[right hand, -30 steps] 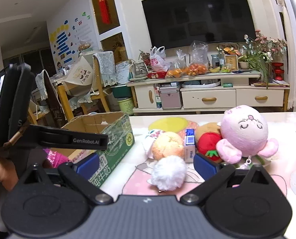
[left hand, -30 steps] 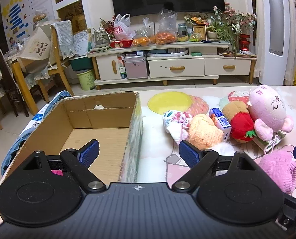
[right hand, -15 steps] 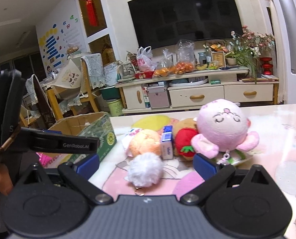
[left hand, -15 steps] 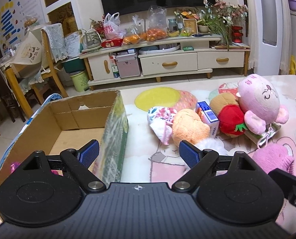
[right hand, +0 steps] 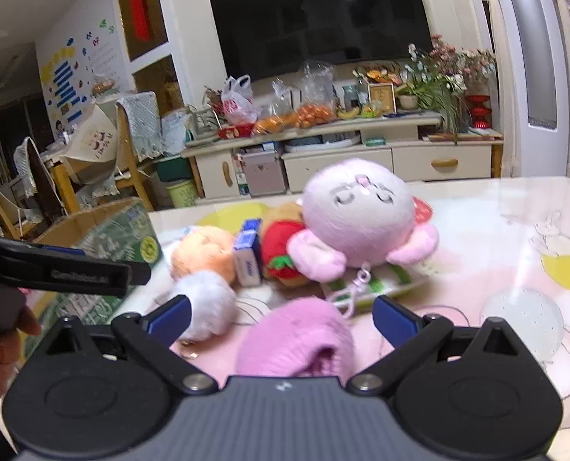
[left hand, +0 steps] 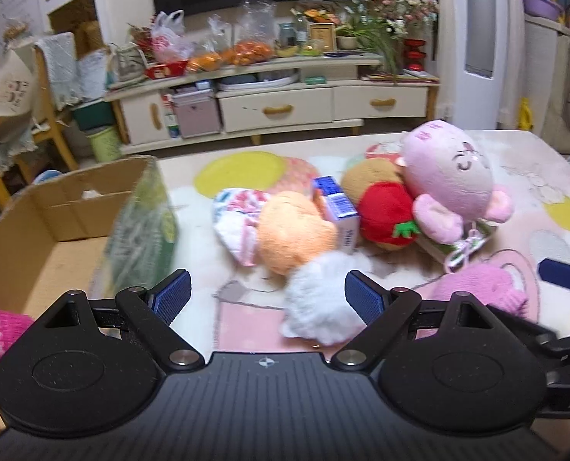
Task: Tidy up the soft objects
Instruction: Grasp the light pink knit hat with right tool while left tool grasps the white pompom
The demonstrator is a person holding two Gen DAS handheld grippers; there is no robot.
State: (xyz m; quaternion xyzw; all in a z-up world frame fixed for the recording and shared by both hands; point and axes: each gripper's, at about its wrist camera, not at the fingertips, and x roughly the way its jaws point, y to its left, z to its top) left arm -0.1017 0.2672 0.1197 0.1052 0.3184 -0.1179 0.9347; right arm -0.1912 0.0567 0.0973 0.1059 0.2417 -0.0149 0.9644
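Right gripper [right hand: 281,317] spread wide, pink knit [right hand: 296,340] between its fingers. Left gripper [left hand: 267,294] spread, empty, white pompom [left hand: 317,299] just ahead. Plush pile [left hand: 400,196] beyond; box [left hand: 54,207] to its left.

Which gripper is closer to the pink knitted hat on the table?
Right. The right gripper has its open jaws on either side of the pink knitted hat. The left gripper sits further left, open by the white fluffy pom-pom.
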